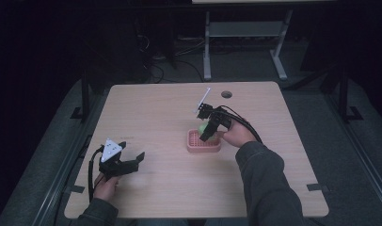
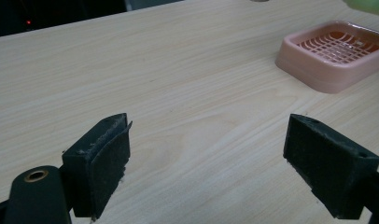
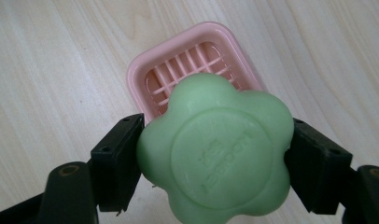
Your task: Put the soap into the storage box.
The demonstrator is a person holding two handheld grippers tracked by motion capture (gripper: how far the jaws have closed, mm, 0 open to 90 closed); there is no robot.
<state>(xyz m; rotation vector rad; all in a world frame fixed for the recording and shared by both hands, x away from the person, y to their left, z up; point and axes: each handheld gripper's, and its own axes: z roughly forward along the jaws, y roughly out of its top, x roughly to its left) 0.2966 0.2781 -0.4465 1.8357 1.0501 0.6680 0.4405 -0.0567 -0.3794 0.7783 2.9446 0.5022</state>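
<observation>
A green flower-shaped soap bar (image 3: 215, 149) is clamped between the jaws of my right gripper (image 3: 215, 163), which is shut on it. It hangs just above a pink soap dish (image 3: 178, 56) with a grid floor. From above, the right gripper (image 1: 209, 128) holds the soap (image 1: 202, 127) over the far edge of the dish (image 1: 203, 147) at the table's middle. My left gripper (image 1: 130, 159) rests low near the front left of the table, open with nothing between its jaws. In the left gripper view (image 2: 206, 158) the pink dish (image 2: 334, 70) lies ahead to the right.
The light wooden table (image 1: 156, 108) has a round cable hole (image 1: 226, 94) at the back. Cables trail from both grippers. Beyond the table a grey desk frame (image 1: 245, 33) stands on a dark floor.
</observation>
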